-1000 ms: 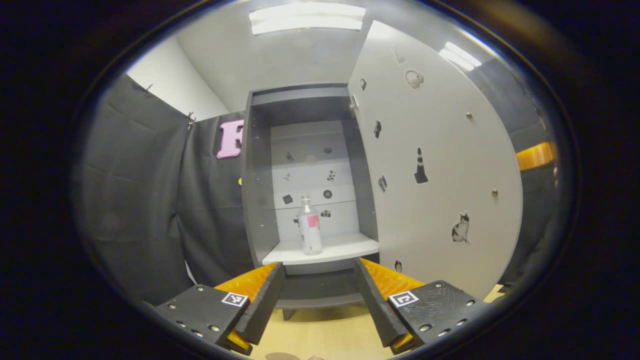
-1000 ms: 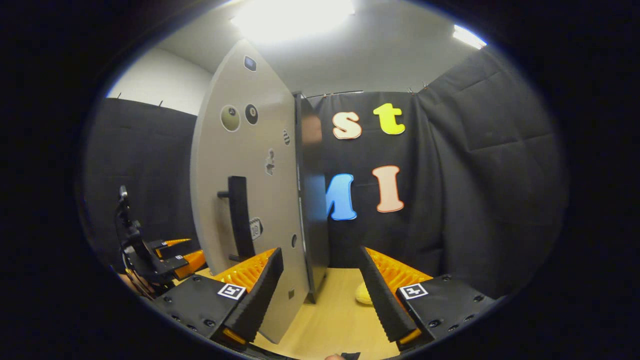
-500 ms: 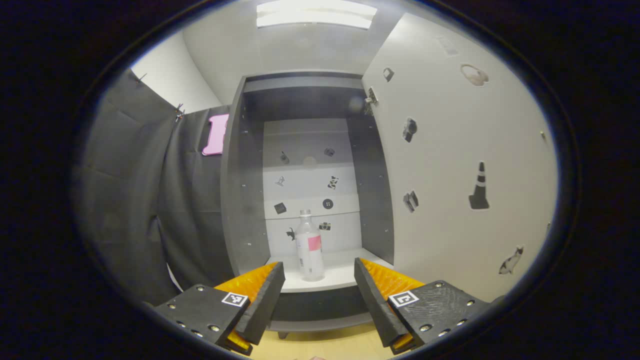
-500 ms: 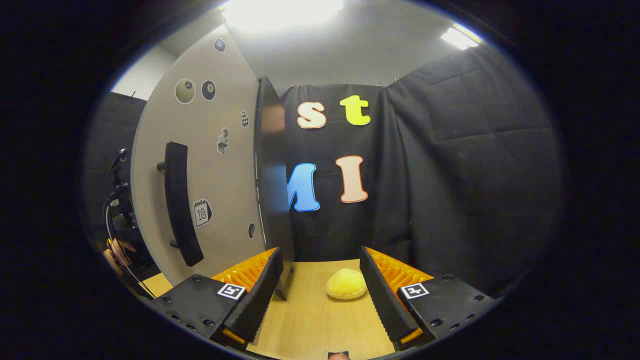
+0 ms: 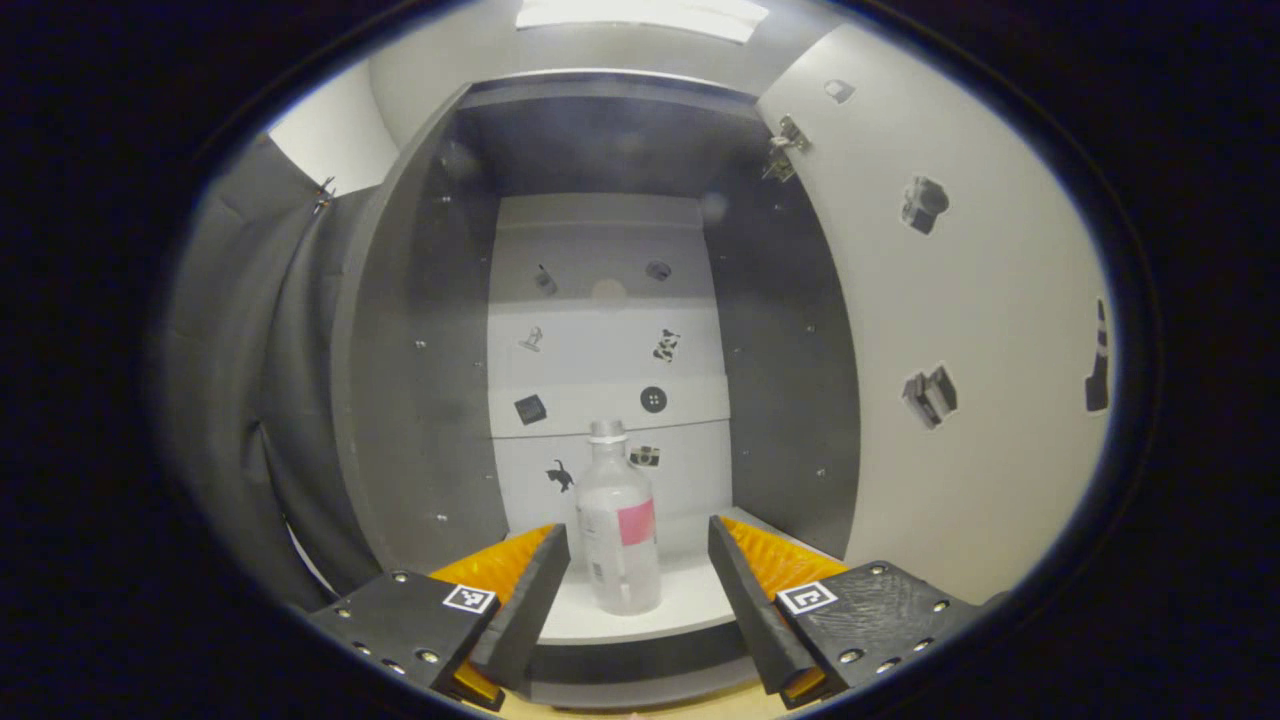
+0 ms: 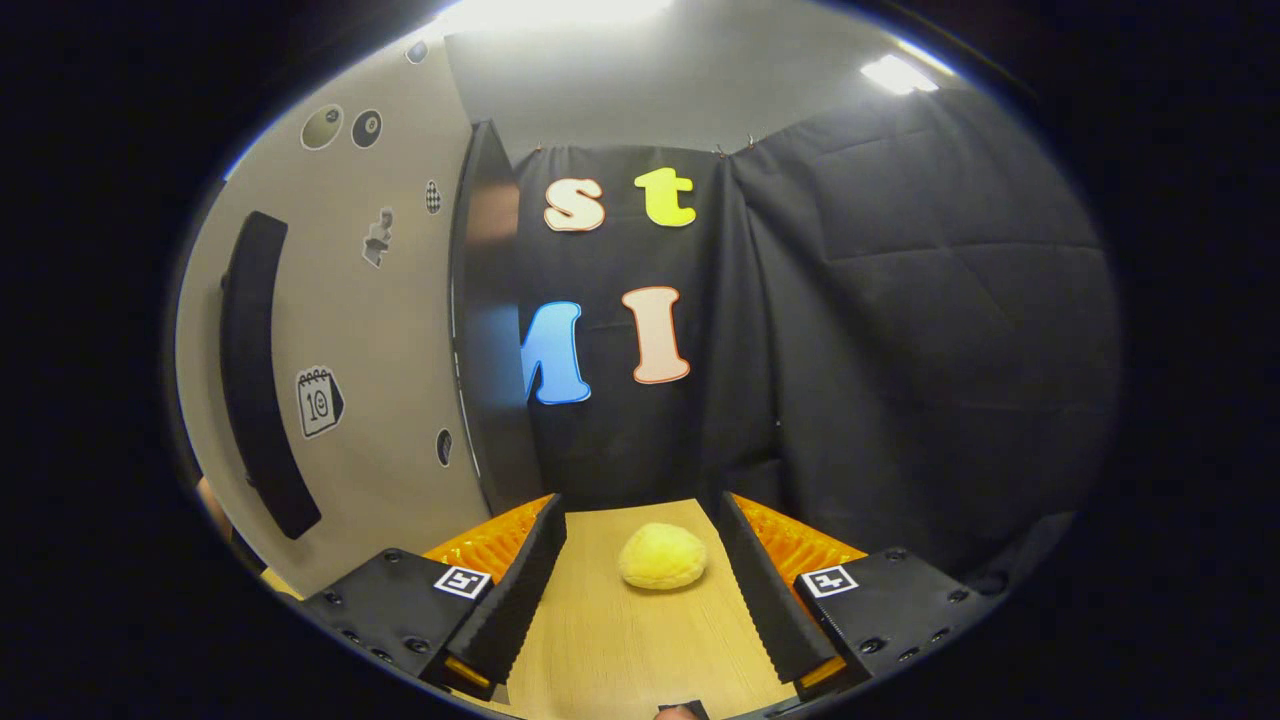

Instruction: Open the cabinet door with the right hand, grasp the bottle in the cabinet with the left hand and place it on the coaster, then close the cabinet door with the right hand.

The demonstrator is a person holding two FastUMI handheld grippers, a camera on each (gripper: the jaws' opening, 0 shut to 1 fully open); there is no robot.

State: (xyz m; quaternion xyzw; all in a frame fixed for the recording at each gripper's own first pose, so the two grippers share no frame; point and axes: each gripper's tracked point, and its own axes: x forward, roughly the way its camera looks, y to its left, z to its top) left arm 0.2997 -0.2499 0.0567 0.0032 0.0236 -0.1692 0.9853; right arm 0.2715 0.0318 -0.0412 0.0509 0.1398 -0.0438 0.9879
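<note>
A clear bottle (image 5: pixel 618 530) with a white cap and a pink label stands upright on the white shelf (image 5: pixel 690 605) inside the dark open cabinet (image 5: pixel 420 350). My left gripper (image 5: pixel 634 532) is open just in front of the shelf. Its fingers flank the bottle in the left gripper view without touching it. The pale cabinet door (image 5: pixel 960 300) stands swung open on the right. In the right gripper view the door's outer face (image 6: pixel 390 330) and its black handle (image 6: pixel 255 370) lie to the left. My right gripper (image 6: pixel 640 502) is open and empty above the wooden table (image 6: pixel 620 650). A yellow round pad (image 6: pixel 662 556) lies beyond its fingers.
Black cloth walls (image 6: pixel 900 330) close the booth on the right and behind the table. The cabinet's dark side panel (image 6: pixel 485 300) stands between the door and the cloth. Small stickers dot the cabinet's back wall (image 5: pixel 600 330) and the door.
My left gripper has moved forward to the shelf, so the bottle now stands between its fingers in view. My right gripper has swung right, away from the door handle, toward the yellow pad.
</note>
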